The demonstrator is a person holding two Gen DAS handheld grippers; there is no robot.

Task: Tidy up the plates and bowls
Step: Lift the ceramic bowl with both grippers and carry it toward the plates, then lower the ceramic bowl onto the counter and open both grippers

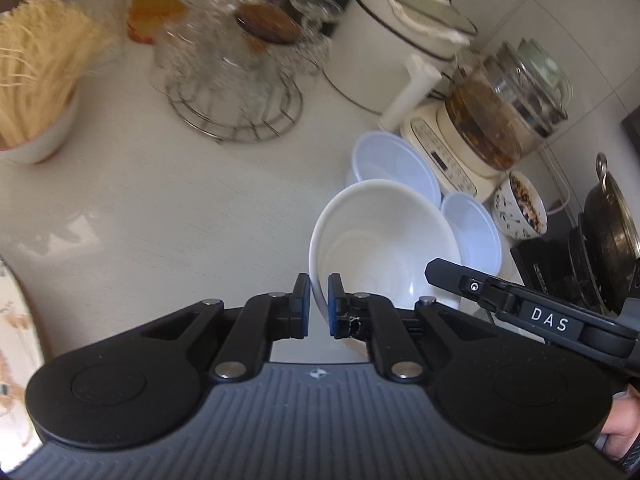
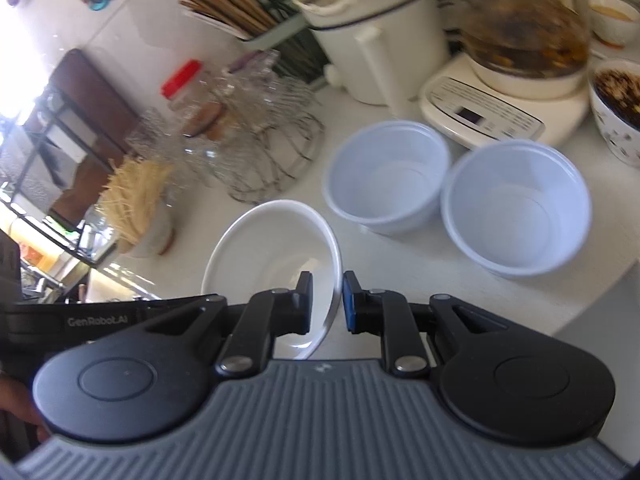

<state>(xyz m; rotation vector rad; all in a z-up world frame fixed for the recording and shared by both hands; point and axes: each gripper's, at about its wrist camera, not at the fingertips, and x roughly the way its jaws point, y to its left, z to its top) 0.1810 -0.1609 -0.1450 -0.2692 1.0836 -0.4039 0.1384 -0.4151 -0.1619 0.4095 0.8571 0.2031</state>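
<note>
I have the white bowl (image 1: pixel 380 240) pinched by opposite rims, left gripper (image 1: pixel 319 306) and right gripper (image 2: pixel 327 304) both clamped on it. It sits tilted above the counter (image 1: pixel 160 220). The two pale blue bowls (image 2: pixel 384 176) lie just beyond (nearer my right side).

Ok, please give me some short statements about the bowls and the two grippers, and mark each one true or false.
1. Both grippers grip the rim of the same white bowl. True: the left gripper and the right gripper each pinch it.
2. The white bowl holds soup. False: it is empty.
3. Two pale blue bowls stand side by side on the counter. True.
4. The pale blue bowls are stacked. False: they stand apart, each empty.
5. The glass kettle sits on a base with buttons. True.
</note>
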